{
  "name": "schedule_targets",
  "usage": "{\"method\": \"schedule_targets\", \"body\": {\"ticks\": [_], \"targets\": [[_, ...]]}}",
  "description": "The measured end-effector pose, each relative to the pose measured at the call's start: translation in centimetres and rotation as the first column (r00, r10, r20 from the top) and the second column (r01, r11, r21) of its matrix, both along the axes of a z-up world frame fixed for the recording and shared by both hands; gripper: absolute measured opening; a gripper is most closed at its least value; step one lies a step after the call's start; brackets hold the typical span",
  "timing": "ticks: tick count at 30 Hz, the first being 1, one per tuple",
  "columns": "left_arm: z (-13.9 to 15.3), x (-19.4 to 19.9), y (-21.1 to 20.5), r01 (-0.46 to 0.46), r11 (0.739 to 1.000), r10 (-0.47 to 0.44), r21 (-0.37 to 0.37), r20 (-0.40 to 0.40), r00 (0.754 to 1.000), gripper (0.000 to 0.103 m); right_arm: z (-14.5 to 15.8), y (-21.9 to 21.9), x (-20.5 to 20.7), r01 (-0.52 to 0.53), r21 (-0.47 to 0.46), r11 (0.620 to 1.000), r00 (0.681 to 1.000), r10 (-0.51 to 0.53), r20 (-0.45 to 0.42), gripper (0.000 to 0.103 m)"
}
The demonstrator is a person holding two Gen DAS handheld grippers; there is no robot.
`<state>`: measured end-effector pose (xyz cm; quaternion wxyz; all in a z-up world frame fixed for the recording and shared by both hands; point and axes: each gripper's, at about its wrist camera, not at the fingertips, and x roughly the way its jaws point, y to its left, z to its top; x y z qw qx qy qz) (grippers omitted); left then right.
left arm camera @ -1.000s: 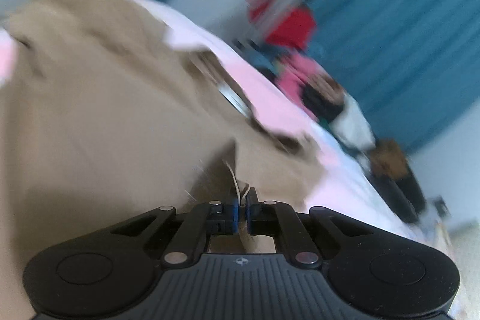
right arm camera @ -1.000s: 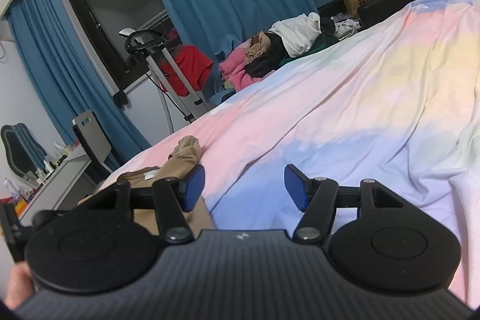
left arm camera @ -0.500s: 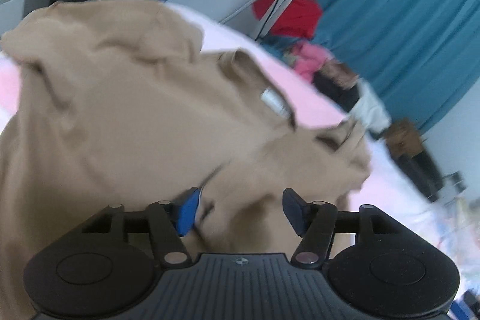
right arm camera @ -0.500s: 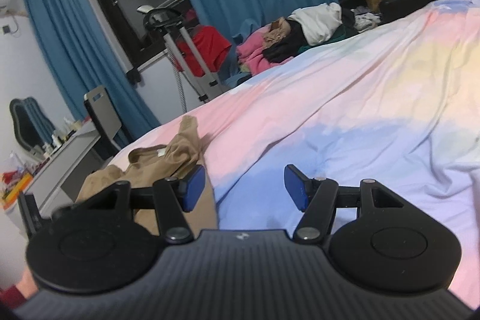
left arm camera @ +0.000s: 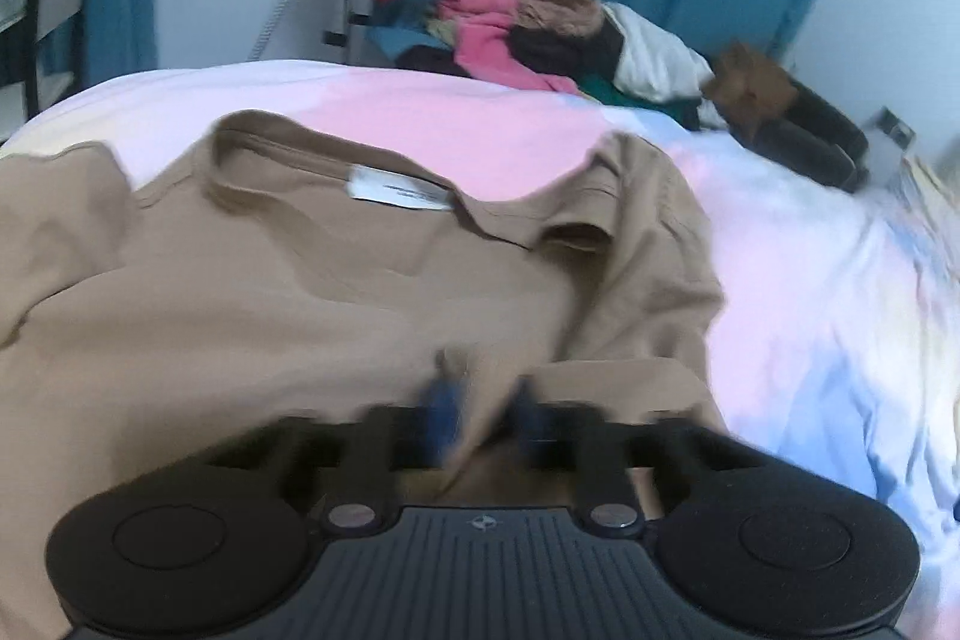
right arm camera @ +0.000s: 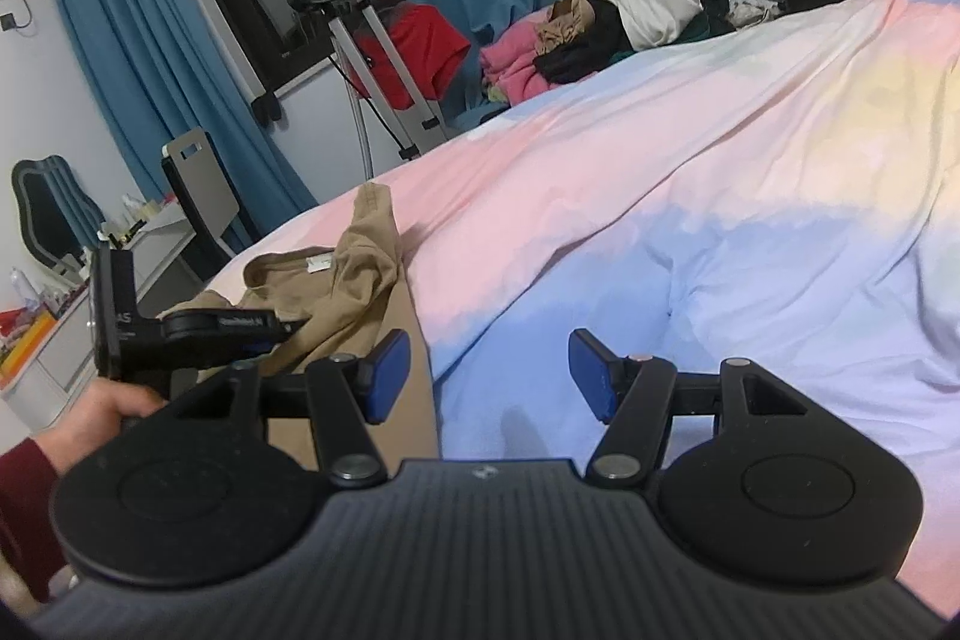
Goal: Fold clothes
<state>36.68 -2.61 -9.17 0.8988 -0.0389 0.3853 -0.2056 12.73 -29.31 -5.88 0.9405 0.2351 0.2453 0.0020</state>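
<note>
Shirt [left arm camera: 336, 292], tan, lies on the bedspread [left arm camera: 810, 316] under and ahead of the left claw [left arm camera: 480, 415]; blur hides its grip. Right claw [right arm camera: 489, 373] wide open, empty, shirt to its left. Folding underway; next, pinch a sleeve.
</note>
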Motion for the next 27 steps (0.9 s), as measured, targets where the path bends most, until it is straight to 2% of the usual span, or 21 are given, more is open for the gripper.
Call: {"method": "schedule_targets", "body": {"ticks": [2,4,6,8,12,13,15,16,19,21,22,24,25,27], "targets": [[0.9,-0.6,0.9,-0.055,0.997,0.056,-0.05,0.035,0.998,0.003,-0.1,0.1,0.2,-0.002,0.004,1.0,1.0,0.002,-0.004,0.062],[1.7,-0.6,1.7,-0.145,0.987,0.151,-0.074,0.083,0.985,0.003,-0.2,0.2,0.3,-0.004,0.007,1.0,1.0,0.004,-0.008,0.062],[2.3,-0.3,2.5,-0.246,0.966,0.255,-0.085,0.121,0.959,0.002,-0.3,0.4,0.3,-0.01,0.008,1.0,1.0,0.01,-0.011,0.062],[1.9,0.2,2.9,-0.337,0.939,0.343,-0.069,0.121,0.931,0.003,-0.4,0.7,0.3,-0.017,0.003,1.0,1.0,0.017,-0.014,0.062],[-0.6,1.0,2.2,-0.374,0.926,0.368,0.051,0.097,0.925,0.005,-0.4,1.2,0.2,-0.025,-0.018,1.0,1.0,0.025,-0.009,0.062],[-0.6,0.5,2.3,-0.371,0.927,0.366,0.051,0.096,0.926,0.006,-0.4,1.2,0.3,-0.026,-0.023,0.999,1.0,0.025,-0.007,0.062],[-0.2,-0.6,2.8,-0.365,0.93,0.361,0.037,0.094,0.928,0.019,-0.4,1.4,0.3,-0.028,-0.025,0.999,1.0,0.028,-0.005,0.062],[0.1,-1.2,3.0,-0.359,0.933,0.355,0.036,0.089,0.931,0.02,-0.5,1.5,0.4,-0.034,-0.024,0.999,0.999,0.034,-0.005,0.062],[2.3,-4.8,3.8,-0.321,0.945,0.317,0.06,0.057,0.947,0.027,-0.5,1.8,0.3,-0.05,-0.029,0.998,0.999,0.05,0.001,0.062],[3.9,-8.3,4.5,-0.287,0.955,0.286,0.075,0.031,0.958,0.042,-0.2,2.2,0.0,-0.063,-0.042,0.997,0.998,0.064,0.016,0.062],[4.8,-10.3,4.9,-0.276,0.957,0.276,0.084,0.017,0.961,0.046,-0.1,2.4,-0.1,-0.067,-0.049,0.997,0.997,0.068,0.021,0.062],[6.1,-15.0,6.2,-0.273,0.954,0.279,0.124,-0.033,0.96,0.056,0.3,2.8,-0.6,-0.074,-0.063,0.995,0.997,0.076,0.032,0.062],[6.6,-17.4,7.0,-0.276,0.95,0.288,0.145,-0.064,0.956,0.056,0.5,2.9,-0.9,-0.076,-0.073,0.994,0.996,0.079,0.037,0.062],[6.9,-22.4,8.9,-0.3,0.94,0.323,0.161,-0.141,0.936,0.065,0.8,3.2,-1.6,-0.085,-0.096,0.992,0.995,0.089,0.043,0.062]]}}
